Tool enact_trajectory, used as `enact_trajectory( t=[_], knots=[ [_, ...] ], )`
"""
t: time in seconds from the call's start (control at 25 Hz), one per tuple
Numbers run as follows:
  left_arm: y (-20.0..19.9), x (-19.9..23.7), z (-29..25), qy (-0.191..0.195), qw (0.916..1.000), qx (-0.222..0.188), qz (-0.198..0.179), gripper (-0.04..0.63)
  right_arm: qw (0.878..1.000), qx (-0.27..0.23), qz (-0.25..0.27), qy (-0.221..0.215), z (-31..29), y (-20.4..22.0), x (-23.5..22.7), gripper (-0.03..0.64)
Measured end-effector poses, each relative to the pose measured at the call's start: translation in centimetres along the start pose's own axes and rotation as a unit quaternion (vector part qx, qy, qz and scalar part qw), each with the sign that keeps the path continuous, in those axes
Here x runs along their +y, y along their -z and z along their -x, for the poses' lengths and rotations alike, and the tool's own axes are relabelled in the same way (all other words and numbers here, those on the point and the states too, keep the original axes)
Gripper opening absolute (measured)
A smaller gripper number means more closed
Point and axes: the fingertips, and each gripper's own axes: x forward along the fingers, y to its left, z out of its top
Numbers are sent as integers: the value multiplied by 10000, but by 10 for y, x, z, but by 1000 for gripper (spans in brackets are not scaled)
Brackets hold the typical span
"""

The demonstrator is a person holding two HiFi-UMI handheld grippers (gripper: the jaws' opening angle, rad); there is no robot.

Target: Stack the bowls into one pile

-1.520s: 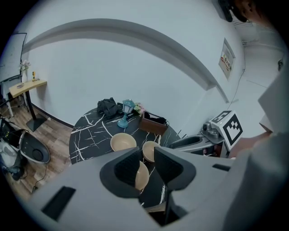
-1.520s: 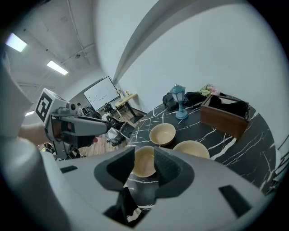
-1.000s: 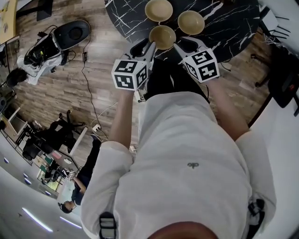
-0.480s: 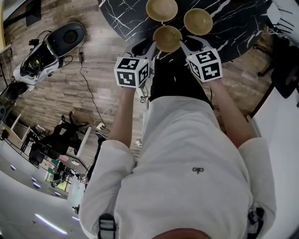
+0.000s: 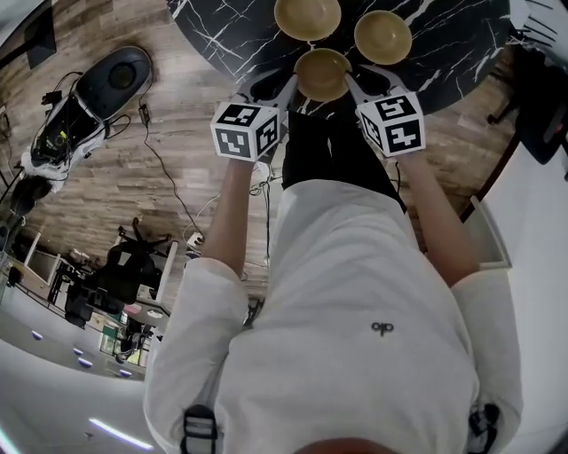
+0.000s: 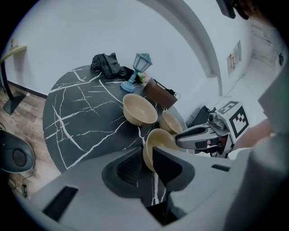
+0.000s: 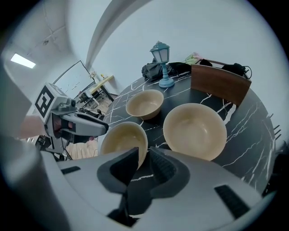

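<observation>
Blk marble table [image 5: 226, 35], 3 bowls [image 5: 307, 16], lamp [image 6: 141, 67], cloth [image 6: 107, 64], brown box [image 6: 159, 94]

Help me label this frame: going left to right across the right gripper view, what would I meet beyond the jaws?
The left gripper → near bowl → lamp → right-hand bowl.

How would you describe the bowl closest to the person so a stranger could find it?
Start at the round black marble table. Three tan bowls sit on it. The wanted bowl is at the near edge; the other two sit farther in.
</observation>
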Motion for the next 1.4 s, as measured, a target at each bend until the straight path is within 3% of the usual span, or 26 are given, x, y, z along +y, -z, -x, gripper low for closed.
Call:
enact_trajectory(
  t=[0.36, 1.08, 1.4],
  knots=[
    [-1, -2, -5, 663, 9975, -14, 234, 61, 9998, 115, -80, 161, -8, 4, 2, 60],
    [2, -3, -10, 1168, 9926, -62, 317, 23, 9986, -75, -440, 272, -11, 4, 2, 28],
    [-2, -7, -5, 1187, 9921, -117, 393, 17, 9966, -64, -741, 342, -3, -1, 4, 15]
  ],
)
